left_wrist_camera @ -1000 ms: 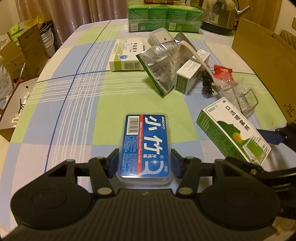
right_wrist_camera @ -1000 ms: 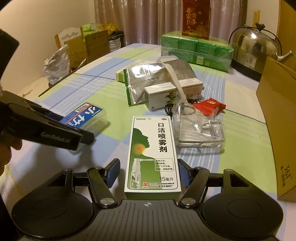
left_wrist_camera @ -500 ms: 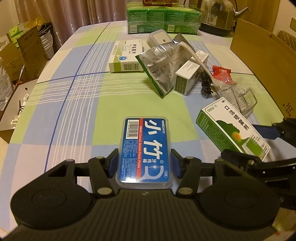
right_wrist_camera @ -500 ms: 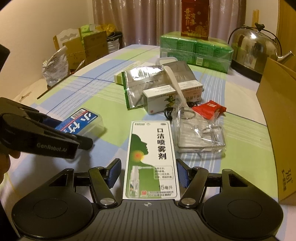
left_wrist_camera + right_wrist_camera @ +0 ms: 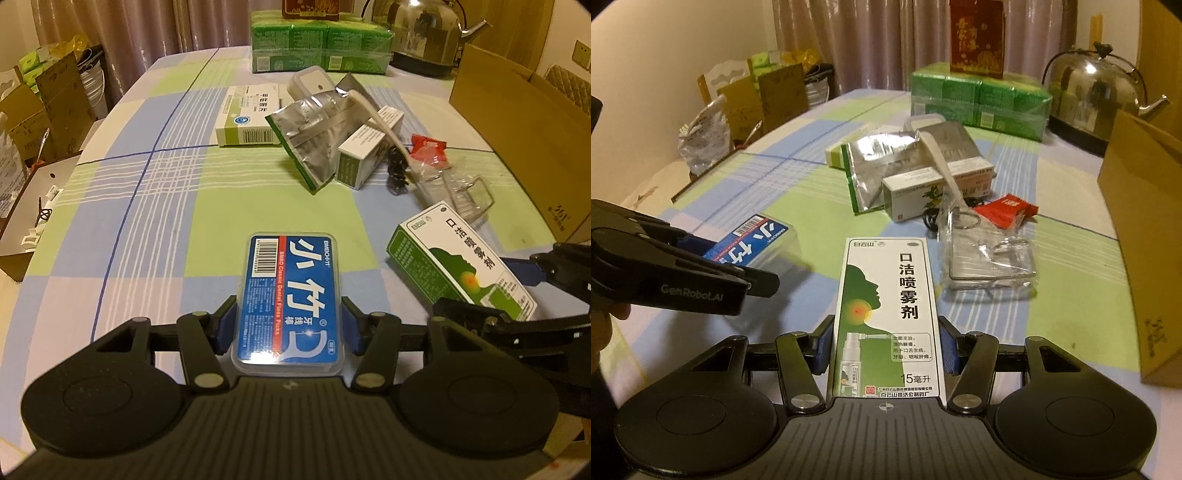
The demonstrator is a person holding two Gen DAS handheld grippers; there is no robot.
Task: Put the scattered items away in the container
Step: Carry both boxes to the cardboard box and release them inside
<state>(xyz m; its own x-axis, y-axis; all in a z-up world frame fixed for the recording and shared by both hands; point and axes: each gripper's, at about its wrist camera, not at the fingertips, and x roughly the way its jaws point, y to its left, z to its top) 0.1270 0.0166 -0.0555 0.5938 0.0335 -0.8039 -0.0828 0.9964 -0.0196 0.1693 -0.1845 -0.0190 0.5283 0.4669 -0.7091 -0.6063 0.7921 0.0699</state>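
Left gripper (image 5: 288, 328): pinched on the floss box (image 5: 290, 295), unchanged.
Right gripper (image 5: 884, 345): jaws closing onto the spray box (image 5: 886, 314), pads now touching.
Carton (image 5: 1145, 240): at 3 o'clock; both lifts are judged next.

Lighting: dim, warm yellow indoor light, both views. Glare: a pale sheen on the near end of the floss-pick box (image 5: 290, 295); bright highlights on the foil pouch (image 5: 314, 136) and the steel kettle (image 5: 1097, 88). Shadows: soft, short, close under the items on the bench (image 5: 147, 206). Distortion: strong fisheye bowing, black vignette in the corners. Sharpness: grainy; far curtains soft.
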